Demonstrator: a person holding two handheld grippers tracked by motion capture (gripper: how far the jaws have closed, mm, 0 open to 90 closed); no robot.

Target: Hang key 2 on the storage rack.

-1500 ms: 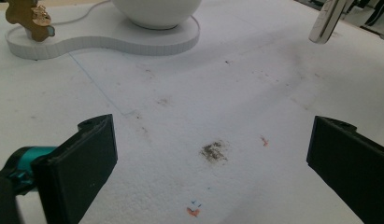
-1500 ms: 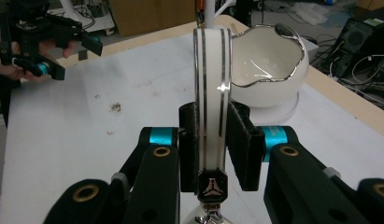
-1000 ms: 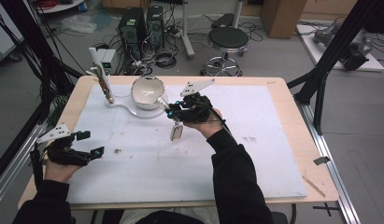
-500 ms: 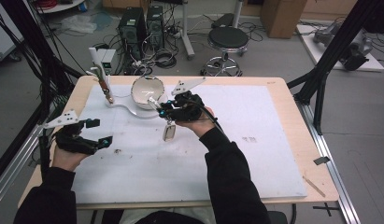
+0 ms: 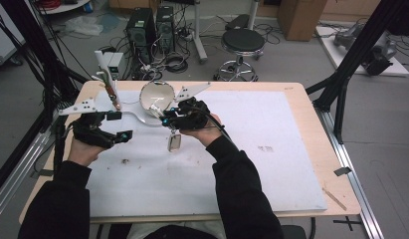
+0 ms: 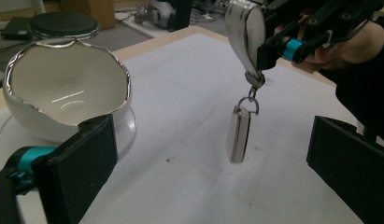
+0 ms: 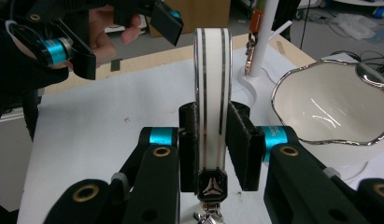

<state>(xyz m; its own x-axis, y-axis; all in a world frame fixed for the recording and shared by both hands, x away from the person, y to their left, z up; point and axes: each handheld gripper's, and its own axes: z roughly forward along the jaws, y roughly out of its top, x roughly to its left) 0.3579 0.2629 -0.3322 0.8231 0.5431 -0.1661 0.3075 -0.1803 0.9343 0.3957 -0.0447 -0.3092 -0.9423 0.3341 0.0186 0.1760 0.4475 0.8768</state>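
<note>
My right gripper (image 5: 170,121) is shut on a white keychain strap with silver edges (image 7: 212,70), pads pressing on both its sides (image 7: 212,140). A metal ring and a flat silver tag (image 6: 238,135) hang from the strap just above the white mat (image 5: 173,142). My left gripper (image 5: 120,125) is raised to the left of it, jaws wide open and empty (image 6: 213,154), facing the hanging tag. In the right gripper view the left gripper (image 7: 115,37) shows at upper left.
A white bowl with a wavy silver rim (image 5: 156,97) stands just behind the right gripper (image 6: 63,93) (image 7: 320,107). Left of it rises a white stand (image 5: 110,82) with a brown clip (image 7: 252,37). The white mat (image 5: 271,164) covers the wooden table.
My left gripper has risen and moved right and forward toward the hanging keychain. The right gripper has shifted a little left with the keychain still in it.
</note>
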